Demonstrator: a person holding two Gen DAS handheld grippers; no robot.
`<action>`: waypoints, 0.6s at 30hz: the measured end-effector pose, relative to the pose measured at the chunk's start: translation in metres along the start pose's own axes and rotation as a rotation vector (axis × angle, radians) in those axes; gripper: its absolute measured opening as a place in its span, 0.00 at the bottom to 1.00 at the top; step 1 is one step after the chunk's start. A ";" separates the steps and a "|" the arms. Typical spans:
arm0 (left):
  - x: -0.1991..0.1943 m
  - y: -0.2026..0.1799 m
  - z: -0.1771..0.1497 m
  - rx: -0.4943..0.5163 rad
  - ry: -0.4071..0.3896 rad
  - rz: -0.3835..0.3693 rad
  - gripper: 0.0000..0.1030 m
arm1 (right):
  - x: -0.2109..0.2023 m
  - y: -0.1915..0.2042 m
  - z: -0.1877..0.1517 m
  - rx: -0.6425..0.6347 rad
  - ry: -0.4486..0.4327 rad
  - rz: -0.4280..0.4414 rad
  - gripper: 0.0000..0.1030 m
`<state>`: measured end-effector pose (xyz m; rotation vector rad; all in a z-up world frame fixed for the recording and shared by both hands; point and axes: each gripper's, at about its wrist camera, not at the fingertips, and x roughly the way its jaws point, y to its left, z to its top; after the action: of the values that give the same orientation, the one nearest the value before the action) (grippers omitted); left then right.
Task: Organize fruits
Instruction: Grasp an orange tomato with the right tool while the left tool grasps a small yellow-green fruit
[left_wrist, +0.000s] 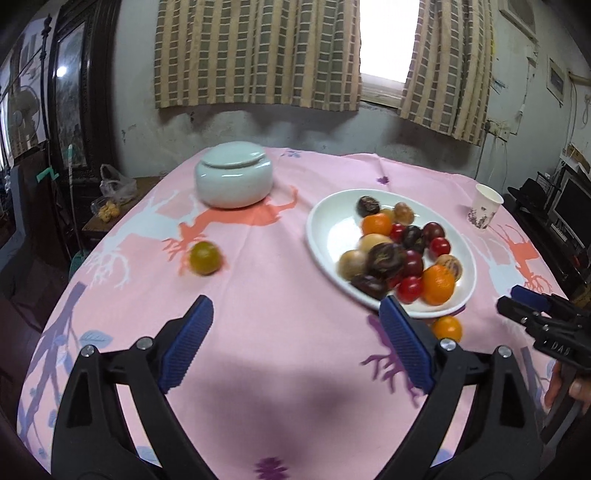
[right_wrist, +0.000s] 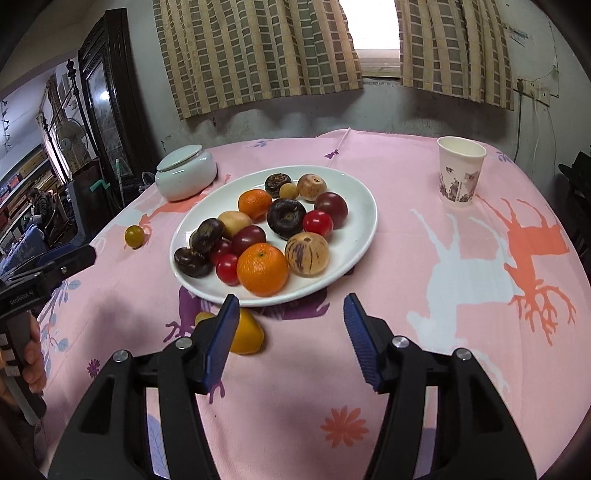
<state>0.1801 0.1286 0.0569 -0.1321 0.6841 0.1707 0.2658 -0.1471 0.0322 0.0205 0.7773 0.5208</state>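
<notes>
A white oval plate (left_wrist: 325, 225) (right_wrist: 364, 229) holds several fruits: oranges, red tomatoes, dark purple fruits and striped melons. A greenish-yellow fruit (left_wrist: 205, 257) (right_wrist: 134, 236) lies loose on the pink cloth, left of the plate. A small orange fruit (left_wrist: 447, 328) (right_wrist: 246, 334) lies on the cloth just in front of the plate. My left gripper (left_wrist: 295, 325) is open and empty above the cloth, between the two loose fruits. My right gripper (right_wrist: 291, 321) is open and empty, its left finger beside the orange fruit.
A white lidded ceramic jar (left_wrist: 234, 179) (right_wrist: 185, 173) stands at the back left. A paper cup (left_wrist: 485, 206) (right_wrist: 460, 173) stands at the back right. The round table's cloth (left_wrist: 277, 369) drops off at the edges. A dark cabinet stands left of the table.
</notes>
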 end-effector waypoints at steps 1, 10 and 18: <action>-0.003 0.007 -0.001 -0.005 0.001 0.001 0.90 | 0.000 -0.001 -0.001 0.003 0.002 -0.002 0.58; -0.010 0.039 0.003 -0.041 0.010 -0.036 0.90 | 0.014 0.017 -0.008 -0.077 0.060 -0.009 0.58; 0.007 -0.006 -0.011 0.061 0.051 -0.094 0.90 | 0.029 0.036 -0.016 -0.165 0.107 0.000 0.58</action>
<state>0.1797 0.1210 0.0444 -0.1105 0.7316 0.0569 0.2568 -0.1053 0.0086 -0.1611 0.8369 0.5882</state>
